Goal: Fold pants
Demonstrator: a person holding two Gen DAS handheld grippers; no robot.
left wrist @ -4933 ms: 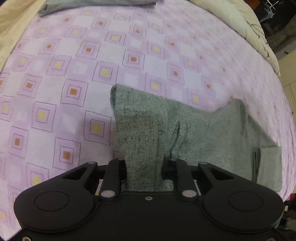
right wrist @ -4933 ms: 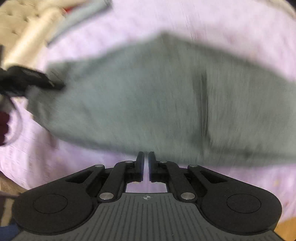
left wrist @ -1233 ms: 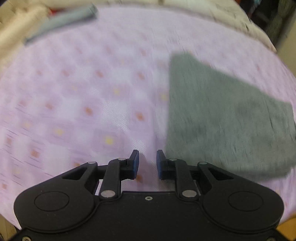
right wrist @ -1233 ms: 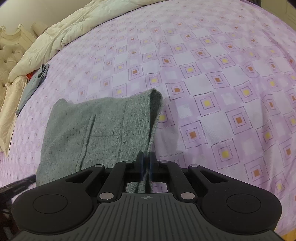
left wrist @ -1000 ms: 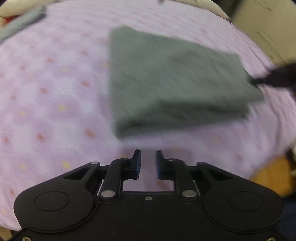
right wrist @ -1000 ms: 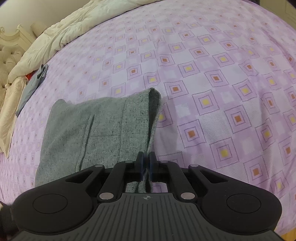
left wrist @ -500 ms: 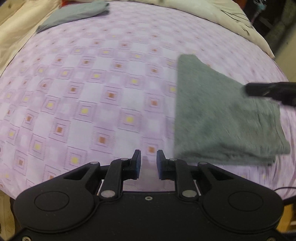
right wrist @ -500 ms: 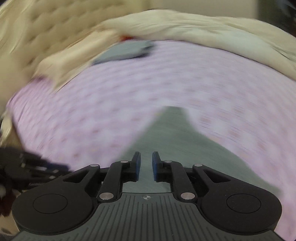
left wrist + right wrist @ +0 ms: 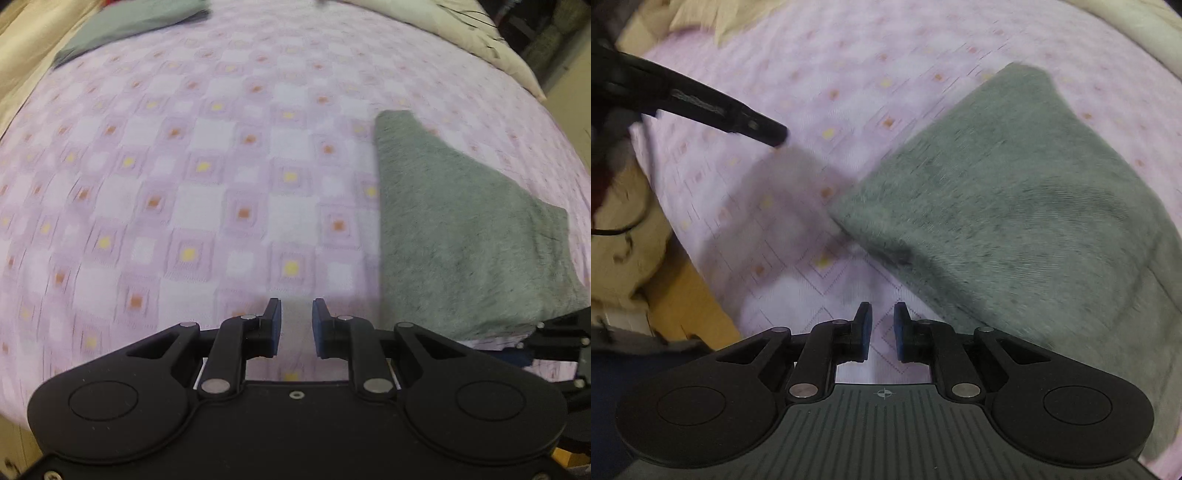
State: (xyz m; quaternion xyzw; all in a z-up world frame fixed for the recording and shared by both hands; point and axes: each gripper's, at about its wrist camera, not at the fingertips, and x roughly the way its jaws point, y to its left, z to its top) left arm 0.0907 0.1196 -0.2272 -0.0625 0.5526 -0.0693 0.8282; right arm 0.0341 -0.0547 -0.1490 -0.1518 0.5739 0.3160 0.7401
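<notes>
Purple-checked bedspread (image 9: 207,177) carries the folded pants (image 9: 461,236), lying right of the left gripper (image 9: 296,321) (slightly parted, empty); right gripper (image 9: 882,326), likewise, sits nearer.

The purple checked bedspread (image 9: 207,192) lies flat and bare across a wide stretch to the left of the folded grey pants (image 9: 454,236), leaving open room to pass there. A second grey garment (image 9: 125,26) sits well apart at the far edge, beside a cream quilt (image 9: 461,33) bunched along the rim. The left gripper (image 9: 775,138) reaches in over the bare sheet near the pants' corner.
</notes>
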